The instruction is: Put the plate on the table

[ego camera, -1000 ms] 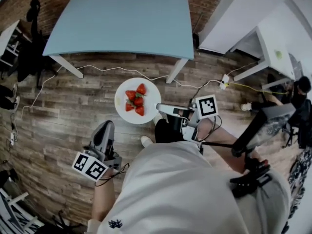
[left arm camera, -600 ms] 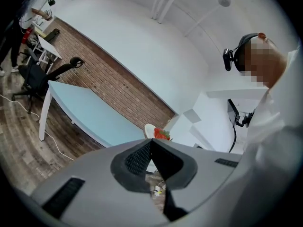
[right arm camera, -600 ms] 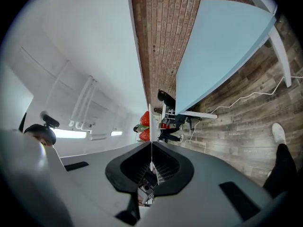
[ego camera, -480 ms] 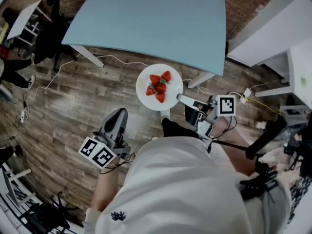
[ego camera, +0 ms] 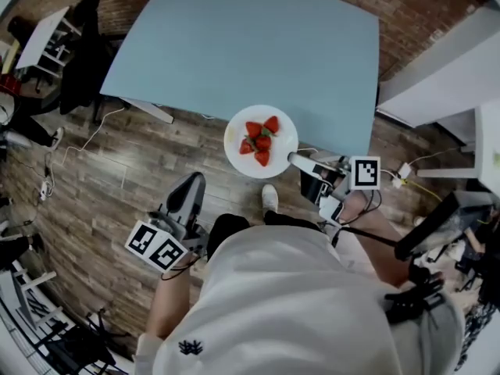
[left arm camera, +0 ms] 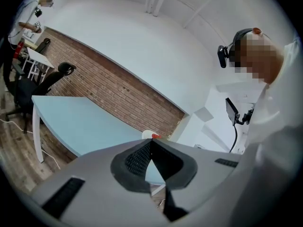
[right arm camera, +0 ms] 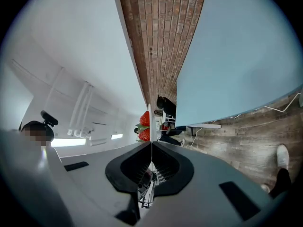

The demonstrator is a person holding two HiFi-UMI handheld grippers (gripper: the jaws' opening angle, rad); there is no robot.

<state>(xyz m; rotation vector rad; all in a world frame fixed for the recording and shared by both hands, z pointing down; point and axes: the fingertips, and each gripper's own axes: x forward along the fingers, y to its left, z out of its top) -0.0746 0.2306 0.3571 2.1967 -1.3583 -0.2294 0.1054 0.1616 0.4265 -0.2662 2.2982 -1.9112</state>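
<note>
Having been carried to the counter ahead, the plate is clamped by the right gripper; the left gripper is closed, empty.

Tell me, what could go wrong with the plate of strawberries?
The right tongs pinch only the rim of the plate, so it might tip or slip out. The strawberries sit loose and could roll off. The plate could also bump the edge of the table.
</note>
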